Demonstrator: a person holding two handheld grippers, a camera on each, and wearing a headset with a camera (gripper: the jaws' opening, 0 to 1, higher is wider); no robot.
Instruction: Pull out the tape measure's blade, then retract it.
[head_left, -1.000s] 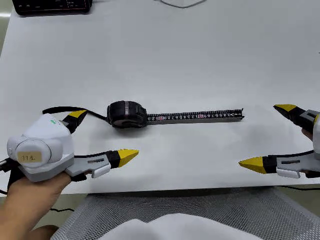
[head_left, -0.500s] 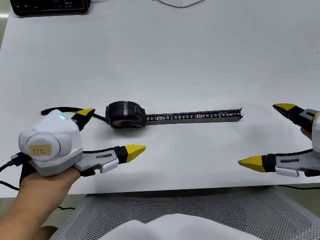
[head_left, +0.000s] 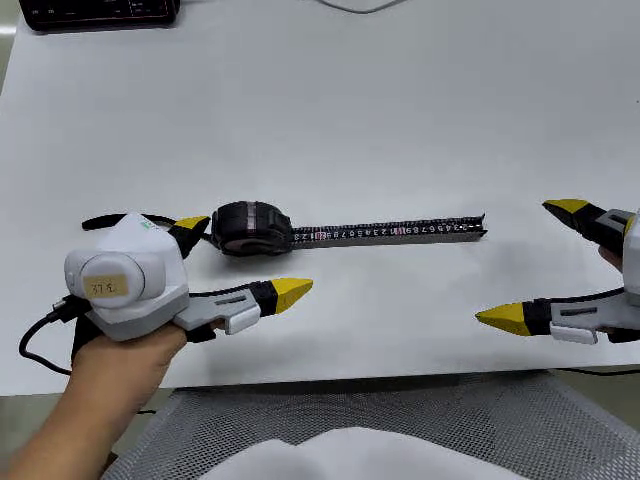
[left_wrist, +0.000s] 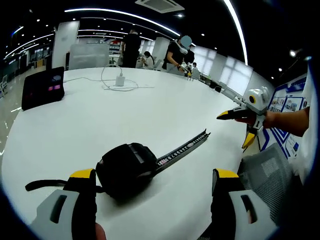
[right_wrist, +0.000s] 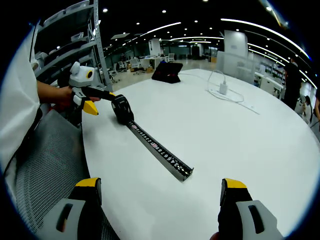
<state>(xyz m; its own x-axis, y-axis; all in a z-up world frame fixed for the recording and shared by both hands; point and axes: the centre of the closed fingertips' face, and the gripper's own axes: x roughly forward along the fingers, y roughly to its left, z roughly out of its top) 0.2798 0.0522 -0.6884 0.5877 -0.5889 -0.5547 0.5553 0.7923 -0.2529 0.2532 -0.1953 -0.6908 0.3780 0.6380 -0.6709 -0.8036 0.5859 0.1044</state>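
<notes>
Tape measure (head_left: 252, 228): black case on the white tabletop (head_left: 400, 100), left of centre in the head view. Blade (head_left: 400, 231) is out, lying on the tabletop and running right from the case, hook tip at its far end. A black strap (head_left: 120, 220) trails off the left side of the case.

Left claw (head_left: 248, 256): released, jaws spread wide. The far jaw's yellow tip is just beside the strap end of the case, and the near jaw is in front of the case and clear of it. In the left gripper view the case sits between the jaws, nearer one of them. No grip on it.

Right claw (head_left: 514, 262): released, jaws wide apart, off to the right of the blade's hook end, not touching it. In the right gripper view the blade tip lies ahead, between the jaws.

Dark device (head_left: 100, 12) at the tabletop's far left corner.
</notes>
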